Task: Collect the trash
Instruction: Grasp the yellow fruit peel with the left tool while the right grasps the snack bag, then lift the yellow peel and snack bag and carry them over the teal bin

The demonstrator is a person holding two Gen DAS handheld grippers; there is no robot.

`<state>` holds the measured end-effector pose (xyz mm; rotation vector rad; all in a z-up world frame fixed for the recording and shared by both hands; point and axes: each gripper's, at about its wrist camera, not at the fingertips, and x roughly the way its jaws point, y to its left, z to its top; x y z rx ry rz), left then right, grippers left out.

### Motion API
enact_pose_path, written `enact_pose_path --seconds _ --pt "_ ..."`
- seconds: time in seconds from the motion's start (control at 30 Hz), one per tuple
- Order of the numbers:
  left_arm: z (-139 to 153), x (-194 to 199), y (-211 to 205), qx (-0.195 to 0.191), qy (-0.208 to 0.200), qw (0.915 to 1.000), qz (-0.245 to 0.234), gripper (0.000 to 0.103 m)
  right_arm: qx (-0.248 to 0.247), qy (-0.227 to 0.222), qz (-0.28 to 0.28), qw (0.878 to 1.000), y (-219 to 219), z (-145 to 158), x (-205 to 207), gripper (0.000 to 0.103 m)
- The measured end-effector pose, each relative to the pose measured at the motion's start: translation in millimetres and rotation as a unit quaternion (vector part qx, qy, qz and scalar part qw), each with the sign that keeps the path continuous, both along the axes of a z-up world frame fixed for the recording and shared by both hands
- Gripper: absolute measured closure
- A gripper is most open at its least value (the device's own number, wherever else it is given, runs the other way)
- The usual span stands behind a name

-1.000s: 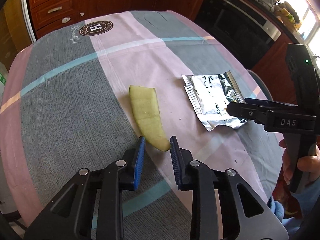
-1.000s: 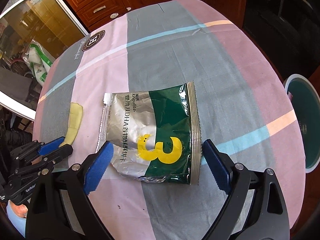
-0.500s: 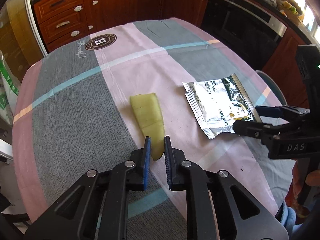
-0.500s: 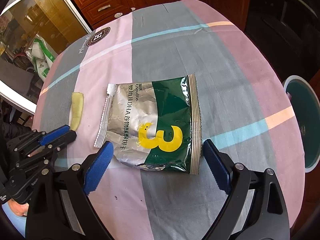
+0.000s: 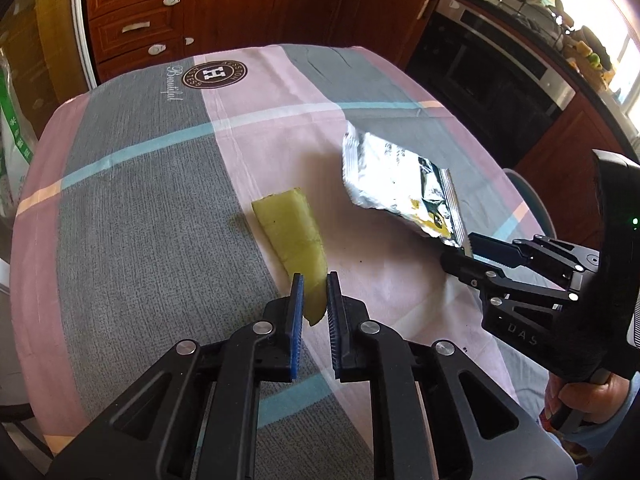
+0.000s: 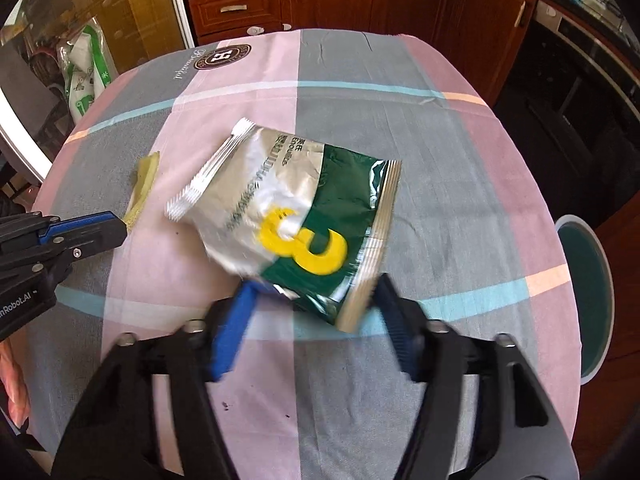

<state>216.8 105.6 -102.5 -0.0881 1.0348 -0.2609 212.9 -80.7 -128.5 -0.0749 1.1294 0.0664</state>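
Between left tool (image 5: 313, 294) pads, curved yellow-green peel (image 5: 294, 236), right tool (image 6: 310, 300) pinching crinkled silver-green packet (image 6: 296, 216), yellow "3"

A round table (image 5: 132, 208) draped in a pink, grey and blue checked cloth (image 6: 460, 168) fills the kitchen ahead of the tongs; beyond it stand reddish wooden cabinets (image 5: 248, 4), with a built-in oven (image 5: 500, 80) and a sunlit window (image 5: 628, 60) to their right.

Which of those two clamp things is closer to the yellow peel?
Left. The left gripper has its jaws around the yellow peel's near tip; the right gripper is off at the foil packet.
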Motion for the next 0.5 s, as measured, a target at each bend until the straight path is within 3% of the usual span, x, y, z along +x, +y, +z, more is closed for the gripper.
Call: enact_pose_path --seconds 0.1,0.17,0.33,0.4,0.47,0.5 --pt "-2.1 -1.0 2.3 -0.001 0.007 1.0 0.006 0.087 0.014 0.008 -0.002 1.0 -0.3 1.5 1.4 0.074" --pt "-5.6 -1.1 3.2 0.0 0.015 0.9998 0.009 0.085 0.036 0.014 -0.007 0.999 -2.8 2.8 1.2 0.084" --pt "-9.2 2.0 0.5 0.019 0.016 0.9995 0.018 0.07 0.074 0.016 -0.02 0.997 -9.6 10.6 0.9 0.097" --pt "-9.6 5.1 -2.3 0.023 0.015 0.9994 0.019 0.068 0.082 0.014 -0.024 0.996 -10.6 14.0 1.5 0.097" --pt "-9.5 7.2 -5.4 0.029 0.011 0.9994 0.016 0.068 0.088 0.013 -0.025 0.996 -12.0 16.4 1.8 0.097" --pt "-9.4 7.1 -6.4 0.031 0.008 0.9994 0.015 0.076 0.092 0.012 -0.026 0.995 -12.8 17.1 1.8 0.097"
